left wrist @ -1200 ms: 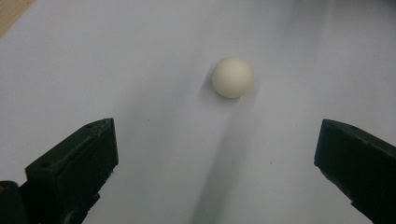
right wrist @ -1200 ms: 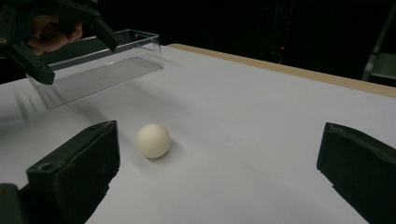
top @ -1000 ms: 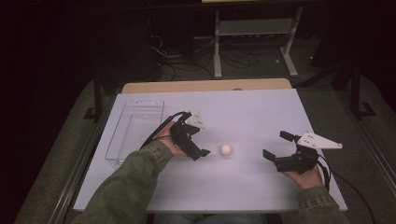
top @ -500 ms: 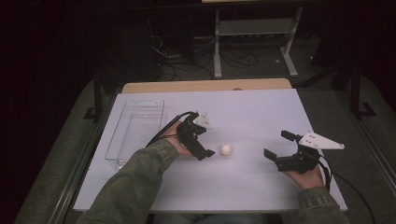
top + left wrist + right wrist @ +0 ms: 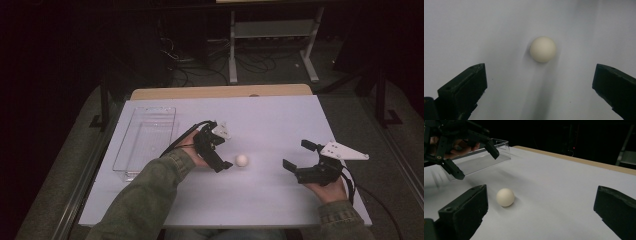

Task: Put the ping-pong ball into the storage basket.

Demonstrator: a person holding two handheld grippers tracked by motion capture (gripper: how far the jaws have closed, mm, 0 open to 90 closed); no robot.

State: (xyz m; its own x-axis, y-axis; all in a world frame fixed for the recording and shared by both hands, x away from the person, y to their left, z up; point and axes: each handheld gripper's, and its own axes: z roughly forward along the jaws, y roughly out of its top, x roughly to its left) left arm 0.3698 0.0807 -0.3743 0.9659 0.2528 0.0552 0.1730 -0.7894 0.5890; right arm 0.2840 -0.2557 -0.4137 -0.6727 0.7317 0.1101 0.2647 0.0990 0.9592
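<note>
Fingers (image 5: 461,90) of the left gripper (image 5: 220,150) are spread wide and empty, with the white ball (image 5: 242,160) seen just ahead mid-desk (image 5: 280,210), much farther from the right gripper (image 5: 299,160), also held open.

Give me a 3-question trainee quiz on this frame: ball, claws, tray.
1. True or false: the left claw has closed on the white ball.
2. Which claw is nearer the ball in the high view? A) left B) right
3. Fill in: the clear tray on the table holds ____.

Key
1. False: both jaws stand wide apart, the ball sits ahead of them, untouched.
2. A
3. Nothing that can be seen; it looks empty.
</note>
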